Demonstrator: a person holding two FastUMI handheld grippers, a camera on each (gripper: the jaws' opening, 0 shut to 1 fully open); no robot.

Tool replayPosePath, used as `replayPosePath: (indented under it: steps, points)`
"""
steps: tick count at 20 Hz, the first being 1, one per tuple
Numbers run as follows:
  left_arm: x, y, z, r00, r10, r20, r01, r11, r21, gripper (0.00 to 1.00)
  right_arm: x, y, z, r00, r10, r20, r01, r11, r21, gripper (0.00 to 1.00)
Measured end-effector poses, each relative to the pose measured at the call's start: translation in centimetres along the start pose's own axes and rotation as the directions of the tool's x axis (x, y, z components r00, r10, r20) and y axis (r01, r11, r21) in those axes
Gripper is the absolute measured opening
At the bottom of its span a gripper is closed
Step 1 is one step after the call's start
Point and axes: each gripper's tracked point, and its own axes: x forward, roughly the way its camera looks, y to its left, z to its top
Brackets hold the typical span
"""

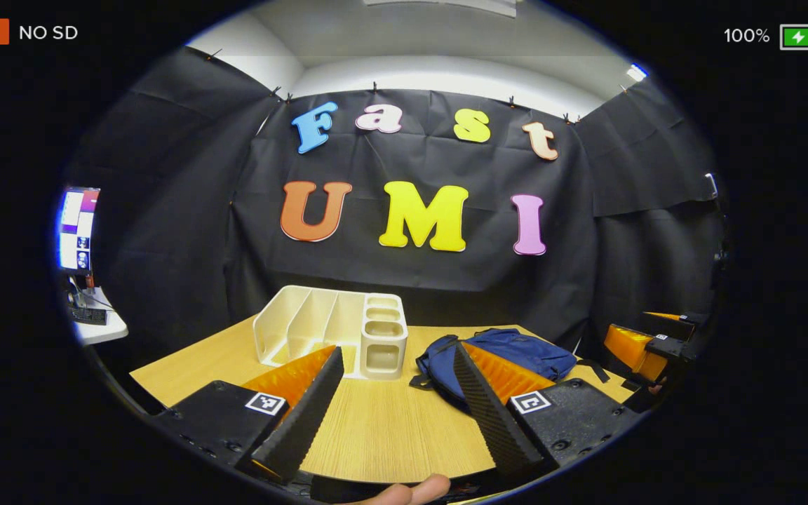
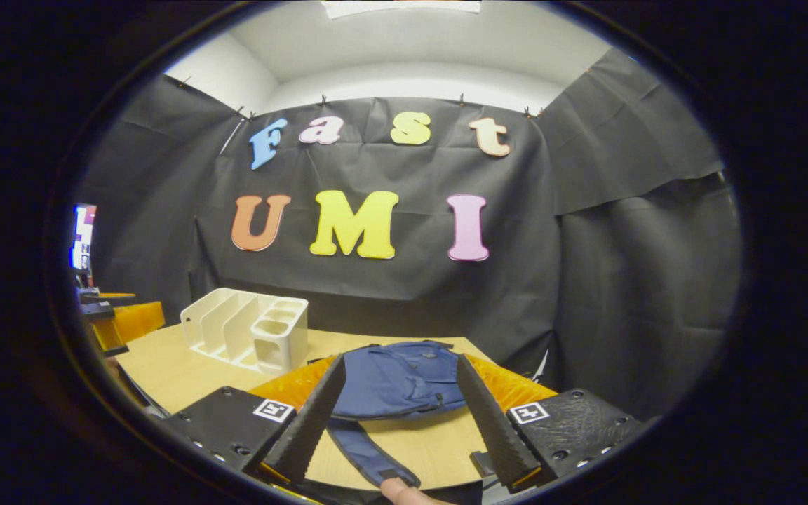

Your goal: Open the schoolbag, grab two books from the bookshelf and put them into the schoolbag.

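Hovering above the near edge of the wooden table point(image 1: 390, 428), the left gripper point(image 1: 397, 365) holds its fingers spread apart with nothing between them in the left gripper view. Beyond its left finger stands the white bookshelf point(image 1: 330, 330) towards the far left corner of the table, its slots looking bare (no books can be made out in them). The blue schoolbag point(image 1: 509, 351) lies flat near the far right edge, partly behind the right finger, and looks closed. At the right rim of this view the other gripper point(image 1: 646, 344) shows beside the table, and a monitor point(image 1: 76, 228) glows on a side desk at the left. In the right gripper view, the right gripper point(image 2: 397, 372) also has its fingers parted and grips nothing; the schoolbag point(image 2: 397, 382) lies on the table point(image 2: 172, 372) straight ahead between them, one strap point(image 2: 369, 452) trailing towards the near edge. The bookshelf point(image 2: 246, 330) stands at the far left part of the table.
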Motion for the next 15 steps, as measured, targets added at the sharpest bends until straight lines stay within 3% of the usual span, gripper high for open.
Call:
replayPosePath:
  steps: [5, 9, 15]
  points:
    - [0.78, 0.6, -0.57, 1.0, 0.016, -0.025, -0.017, 0.999, -0.046, 1.0, -0.09, -0.4, -0.45, 1.0, 0.009, 0.01, -0.009, 1.0, -0.007, 0.95]
    - [0.69, 1.02, -0.61, 0.999, 0.028, -0.021, -0.028, 0.999, -0.028, 1.0, 0.04, -0.75, -0.45, 1.0, 0.012, 0.009, -0.012, 1.0, 0.004, 0.99]
    - [0.59, 0.34, -0.75, 1.0, 0.014, -0.017, -0.014, 1.0, -0.011, 1.0, -0.27, -1.08, -0.3, 1.0, 0.015, 0.024, -0.014, 0.999, -0.03, 0.95]
